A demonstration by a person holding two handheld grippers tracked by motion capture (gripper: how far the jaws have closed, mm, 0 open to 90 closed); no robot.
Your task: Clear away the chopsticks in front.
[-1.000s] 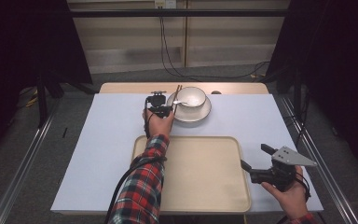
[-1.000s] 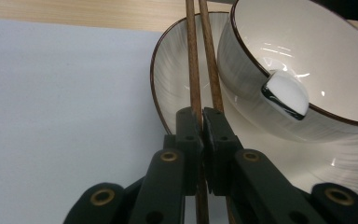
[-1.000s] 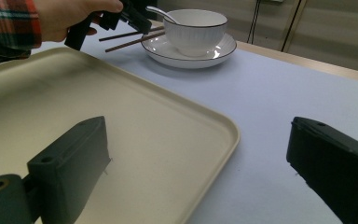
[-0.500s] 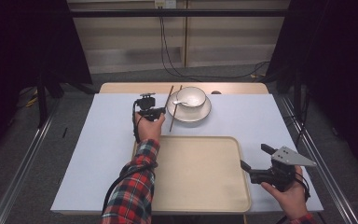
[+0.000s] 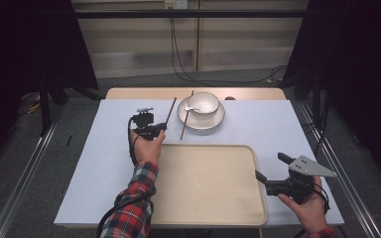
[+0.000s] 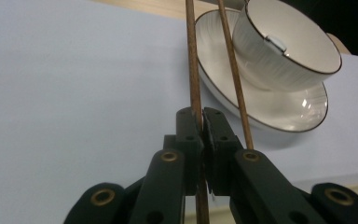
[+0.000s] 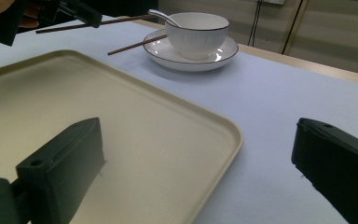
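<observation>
The left claw (image 5: 159, 127) is clamped on one brown chopstick (image 5: 170, 110), its jaws pinching the stick near its lower end so the long part runs out toward twelve o'clock, just beside the plate (image 5: 219, 119). In the left gripper view the stick (image 6: 193, 70) passes straight between the closed jaws. The grip low on the shaft looks meant to carry it clear of the table (image 5: 99, 148), though whether the far tip has left the cloth is hard to tell from above.

The second chopstick (image 5: 187, 115) lies with its far end on the plate rim and its near end on the table, at about nine o'clock of the bowl (image 5: 203, 103). The bowl sits on the plate with a white spoon (image 5: 190, 109) leaning inside.

The cream tray (image 5: 203, 183) lies at six o'clock of the dishes, probably the place where the pieces are to go. The right claw (image 5: 269, 167) hangs with its jaws wide apart beside the tray's right edge, holding nothing, likely waiting its turn.

No brand, label or writing can be read anywhere.
</observation>
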